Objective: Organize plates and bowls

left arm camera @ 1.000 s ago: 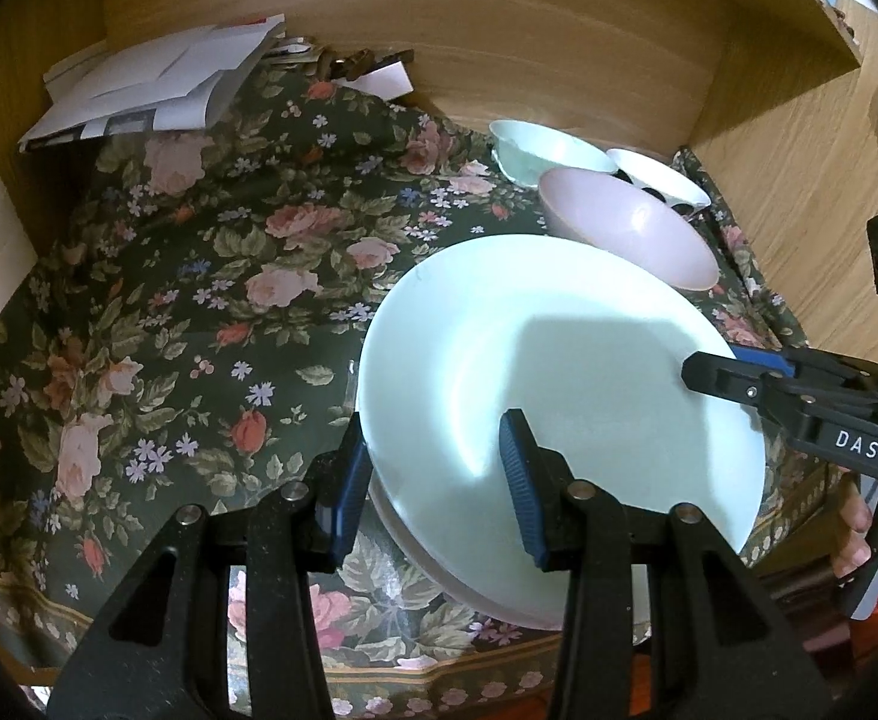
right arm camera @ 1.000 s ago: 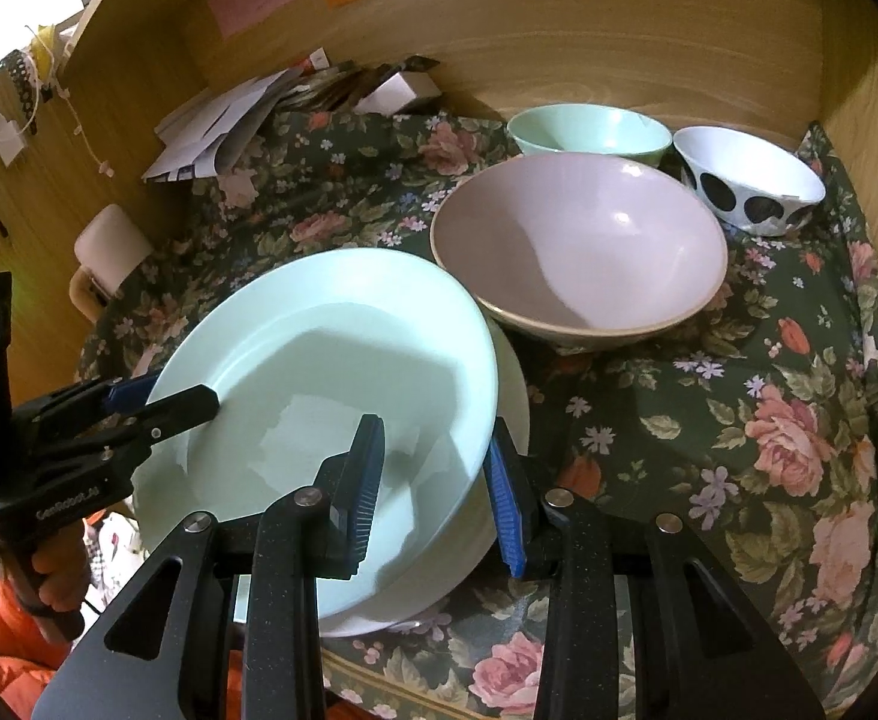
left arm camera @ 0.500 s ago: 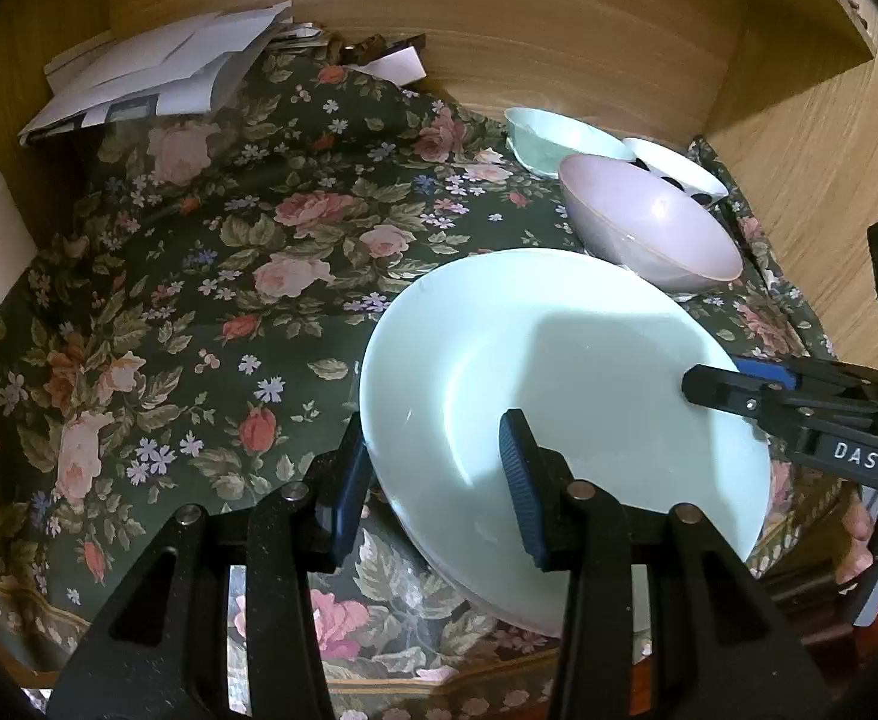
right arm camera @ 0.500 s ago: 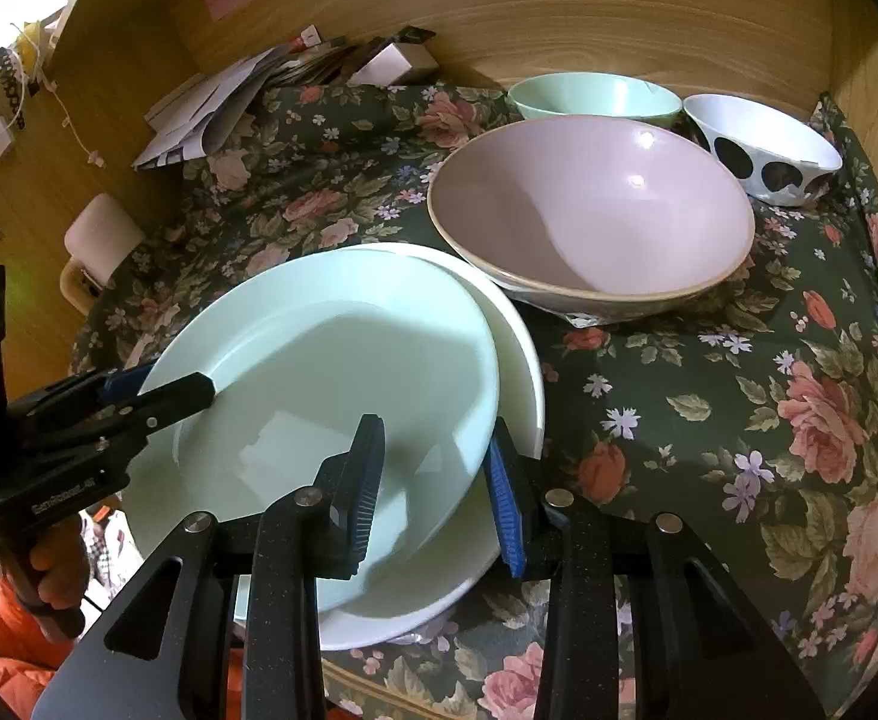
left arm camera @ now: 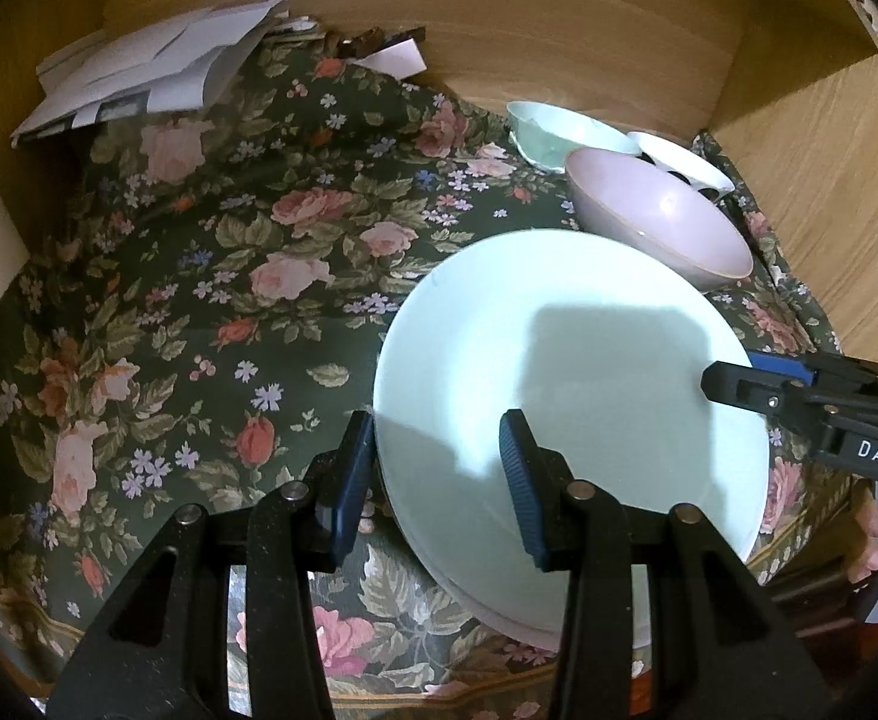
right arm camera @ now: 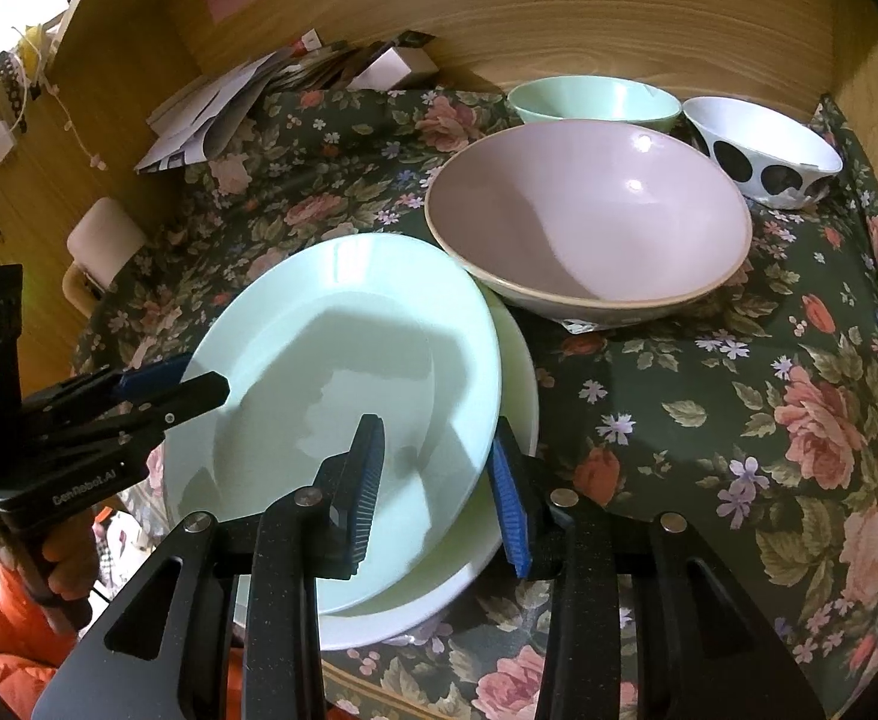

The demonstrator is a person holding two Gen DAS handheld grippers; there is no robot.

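Note:
A pale mint plate [left arm camera: 571, 372] [right arm camera: 343, 372] lies tilted on a white plate [right arm camera: 487, 546] near the table's front edge. My left gripper [left arm camera: 436, 480] straddles the mint plate's left rim, one finger under and one over it. My right gripper [right arm camera: 439, 480] straddles its right rim the same way. Both sets of jaws stand apart and I cannot tell whether they press the rim. A large pink bowl [right arm camera: 589, 210] [left arm camera: 661, 222] stands just behind the plates. A mint bowl [right arm camera: 595, 99] and a white bowl with black dots [right arm camera: 763, 147] stand behind it.
A floral cloth [left arm camera: 199, 276] covers the table. Papers [left arm camera: 151, 78] and a small box [right arm camera: 397, 66] lie at the back left by the wooden wall [right arm camera: 559, 12]. A white chair back [right arm camera: 103, 234] stands at the left.
Both grippers and the mint plate have moved forward toward the pink bowl. The mint plate now sits further over the white plate, its far rim close to the bowl.

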